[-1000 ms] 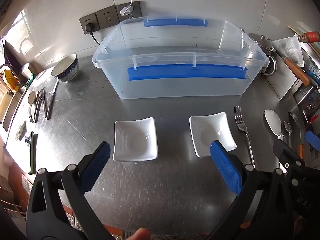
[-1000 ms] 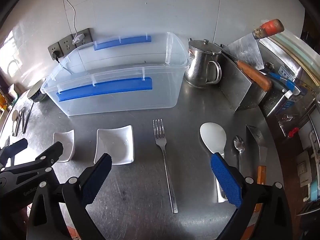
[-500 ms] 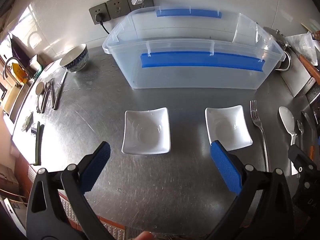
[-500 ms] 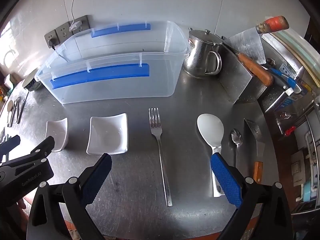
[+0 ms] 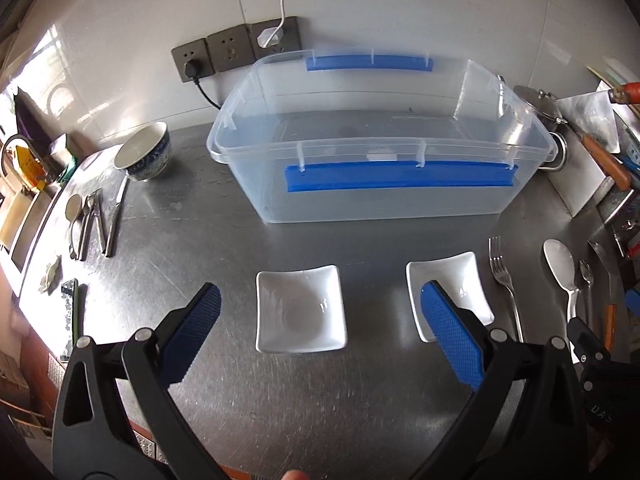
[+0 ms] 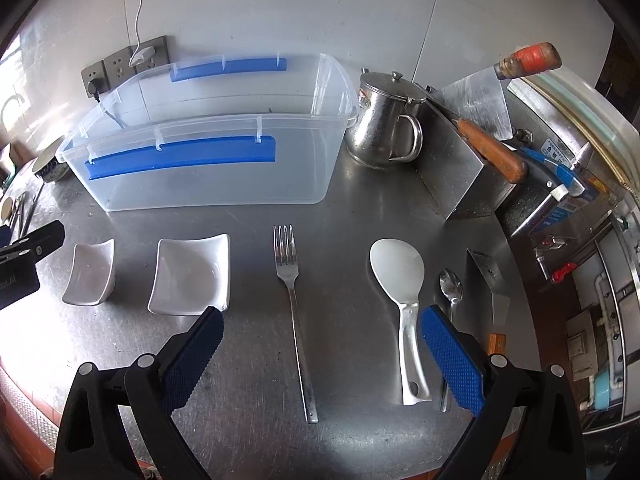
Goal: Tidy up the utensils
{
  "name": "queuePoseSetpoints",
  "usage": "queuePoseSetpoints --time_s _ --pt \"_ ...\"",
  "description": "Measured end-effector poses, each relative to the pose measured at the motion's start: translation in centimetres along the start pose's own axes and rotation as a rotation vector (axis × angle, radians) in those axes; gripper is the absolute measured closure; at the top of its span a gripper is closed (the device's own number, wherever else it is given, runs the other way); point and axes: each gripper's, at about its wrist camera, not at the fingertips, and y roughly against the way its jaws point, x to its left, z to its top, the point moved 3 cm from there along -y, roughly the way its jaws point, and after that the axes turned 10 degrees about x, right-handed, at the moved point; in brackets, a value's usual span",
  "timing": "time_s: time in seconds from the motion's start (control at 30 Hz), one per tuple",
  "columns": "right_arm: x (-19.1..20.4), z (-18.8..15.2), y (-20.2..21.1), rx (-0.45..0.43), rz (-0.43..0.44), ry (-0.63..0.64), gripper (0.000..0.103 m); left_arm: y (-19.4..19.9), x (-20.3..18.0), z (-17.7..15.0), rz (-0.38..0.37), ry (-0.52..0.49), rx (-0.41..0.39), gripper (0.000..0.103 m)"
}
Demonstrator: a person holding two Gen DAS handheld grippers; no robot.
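A clear plastic bin with blue handles stands empty at the back of the steel counter; it also shows in the right wrist view. Two white square dishes lie in front of it. To their right lie a fork, a white rice paddle, a small spoon and a scraper. My left gripper is open and empty above the left dish. My right gripper is open and empty above the fork's handle.
A steel jug and a knife block with cleavers stand at the back right. A blue-patterned bowl and several utensils lie at the far left. Wall sockets sit behind the bin.
Both grippers have pulled back and risen a little, so the dishes and utensils sit lower in view than before. Both stay open. Nothing on the counter has moved.
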Motion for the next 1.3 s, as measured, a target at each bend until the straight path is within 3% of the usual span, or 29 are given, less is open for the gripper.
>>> queuePoseSetpoints --time_s 0.27,0.5,0.67,0.83,1.07,1.3 --pt "-2.7 -0.4 -0.3 0.038 0.057 -0.101 0.005 -1.7 -2.2 -0.5 -0.023 -0.033 0.085 0.006" --pt "-4.4 -1.4 -0.4 0.037 0.036 -0.116 0.005 -1.3 -5.0 -0.3 -0.07 -0.086 0.043 0.006" --pt "-7.7 -2.6 -1.3 0.081 0.065 -0.171 0.005 -0.8 -9.2 0.1 -0.044 -0.159 0.026 0.006" --pt "-11.3 -3.3 -0.9 0.063 0.018 -0.199 0.005 -0.2 -13.2 0.5 -0.05 -0.165 0.015 0.006" --pt "-13.5 -3.0 -1.0 0.054 0.02 -0.116 0.005 0.5 -15.7 -0.2 -0.007 -0.121 0.023 0.006" --pt "-11.0 -1.6 -0.5 0.029 0.106 -0.013 0.005 1.0 -13.1 -1.5 0.078 -0.047 0.068 0.006"
